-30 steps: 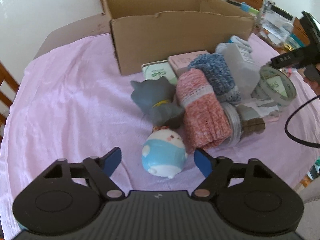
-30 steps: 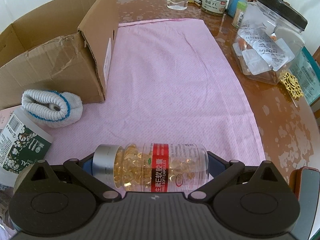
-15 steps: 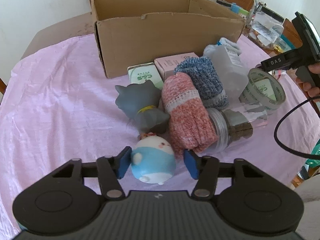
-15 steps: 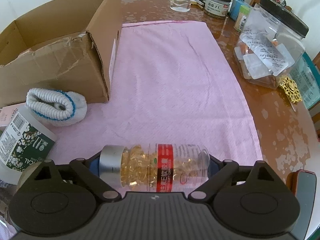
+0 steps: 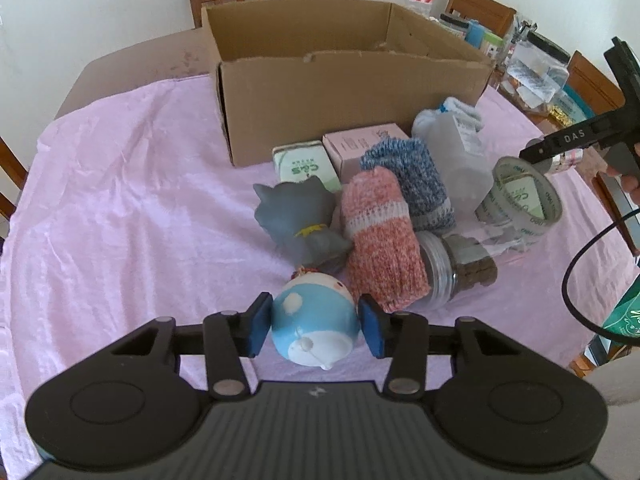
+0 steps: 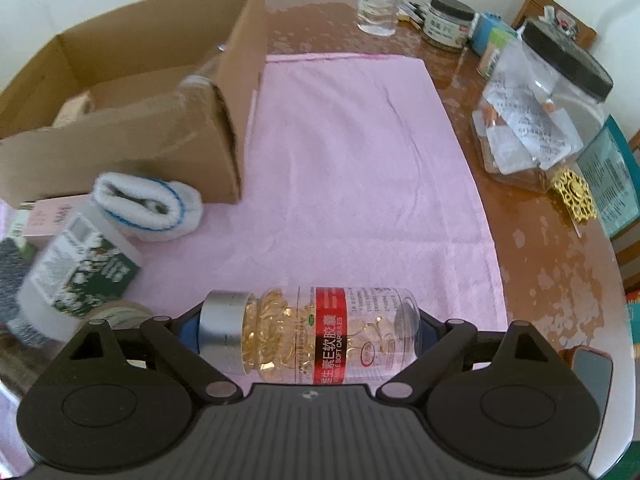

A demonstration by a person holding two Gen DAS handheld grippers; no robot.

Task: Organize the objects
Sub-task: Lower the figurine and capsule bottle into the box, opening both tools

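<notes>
**Left wrist and right wrist: one toy bracketed, one bottle held**

Left wrist view: left hand-held gripper (image 5: 316, 324) sits low over the pink cloth (image 5: 120, 200) on the surface, its blue pads on either side of the blue-and-white round toy (image 5: 314, 326). Pads look just at the toy's flanks; contact is probable but I cannot tell for certain, since a thin gap may remain on the right pad. Toy rests at the near edge of the pile: grey cat figure (image 5: 298, 220) and pink knit sock (image 5: 380, 248) right behind it, touching or nearly so. Open cardboard box (image 5: 340, 96) stands further back, well apart.

Judged step: securing the toy for transfer to the box. Next move calls for a firm pinch, then a straight lift so the sock is not dragged.

Right wrist view: right hand-held gripper (image 6: 308, 336) pinches a clear capsule bottle (image 6: 316, 336) lengthwise, silver cap at left, off the cloth. Box (image 6: 224, 128) lies ahead-left, near; rolled white sock (image 6: 148, 208) just beside its corner.
</notes>
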